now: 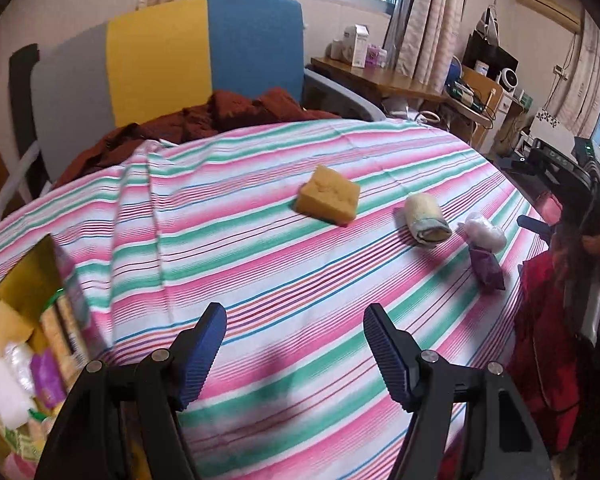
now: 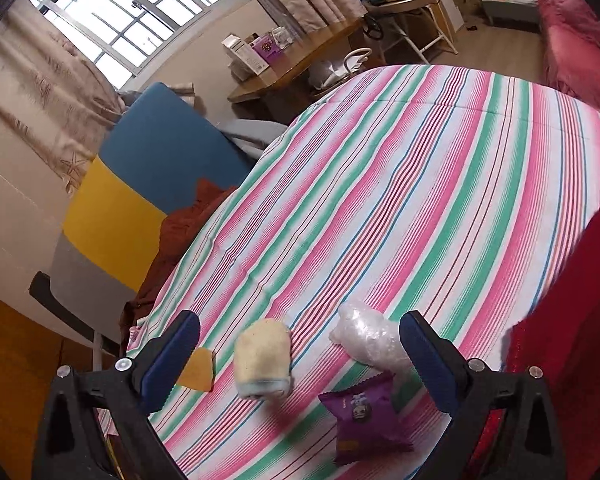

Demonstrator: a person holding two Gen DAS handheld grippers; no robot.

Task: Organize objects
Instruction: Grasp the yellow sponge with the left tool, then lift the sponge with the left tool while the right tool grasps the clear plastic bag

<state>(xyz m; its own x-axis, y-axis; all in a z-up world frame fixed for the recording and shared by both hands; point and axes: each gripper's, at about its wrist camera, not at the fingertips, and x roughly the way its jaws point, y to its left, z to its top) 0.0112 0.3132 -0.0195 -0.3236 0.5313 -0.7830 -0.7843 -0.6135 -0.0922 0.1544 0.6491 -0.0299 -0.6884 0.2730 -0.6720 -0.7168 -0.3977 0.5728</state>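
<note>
4 loose items lie on the striped cloth (image 1: pixel 284 240): a yellow sponge (image 1: pixel 329 200) toward 12 o'clock in the left wrist view, a rolled cloth (image 1: pixel 427 220) at 2 o'clock beside it, then a clear plastic bundle (image 1: pixel 485 231) touching a purple snack packet (image 1: pixel 487 268). A cardboard box (image 1: pixel 24 280) of sorted things sits at 9 o'clock. The left gripper (image 1: pixel 295 354) gapes wide, holding nothing. The right gripper (image 2: pixel 300 364) is equally spread and empty, hovering above the roll, bundle and packet.
</note>
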